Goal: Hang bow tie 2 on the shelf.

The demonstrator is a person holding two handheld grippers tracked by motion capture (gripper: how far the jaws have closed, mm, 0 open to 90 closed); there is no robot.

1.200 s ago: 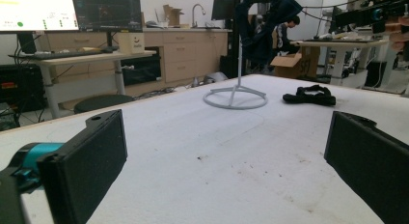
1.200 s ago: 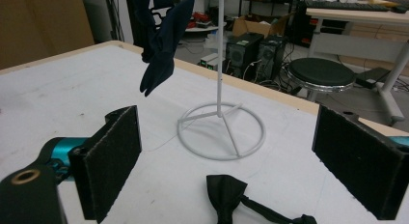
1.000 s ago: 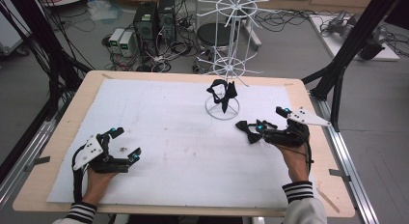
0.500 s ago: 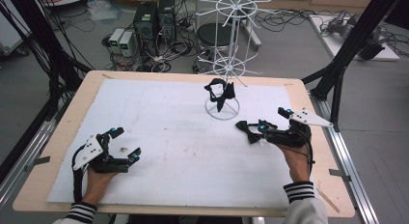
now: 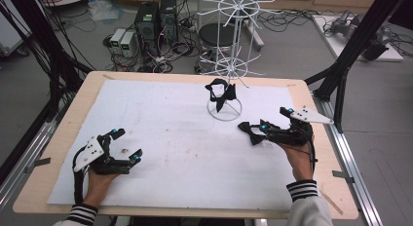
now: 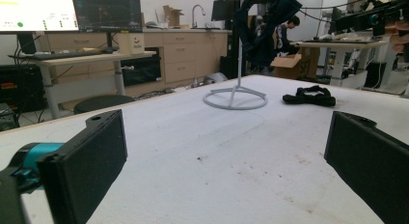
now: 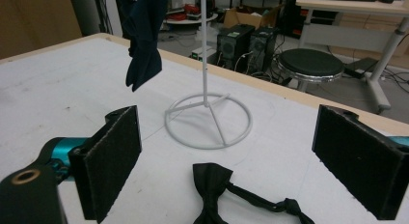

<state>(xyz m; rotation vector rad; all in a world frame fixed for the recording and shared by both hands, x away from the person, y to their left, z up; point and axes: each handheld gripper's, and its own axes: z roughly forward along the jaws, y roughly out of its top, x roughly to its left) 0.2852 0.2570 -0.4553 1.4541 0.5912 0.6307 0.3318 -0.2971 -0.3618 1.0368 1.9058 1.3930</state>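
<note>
Black fabric bow tie (image 7: 212, 181) lies flat on the white table cover (image 5: 170, 133), near the wire rack's ring base (image 7: 208, 121), between the right gripper's (image 5: 253, 133) spread jaws. It looks light and limp; pinching its centre knot seems surest. Far left, the left gripper (image 5: 127, 144) rests released, empty.

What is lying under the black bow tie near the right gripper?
The black bow tie lies directly on the white table cover, between the open right gripper jaws. Anything beneath its fabric is hidden.

No legible text, labels or numbers
</note>
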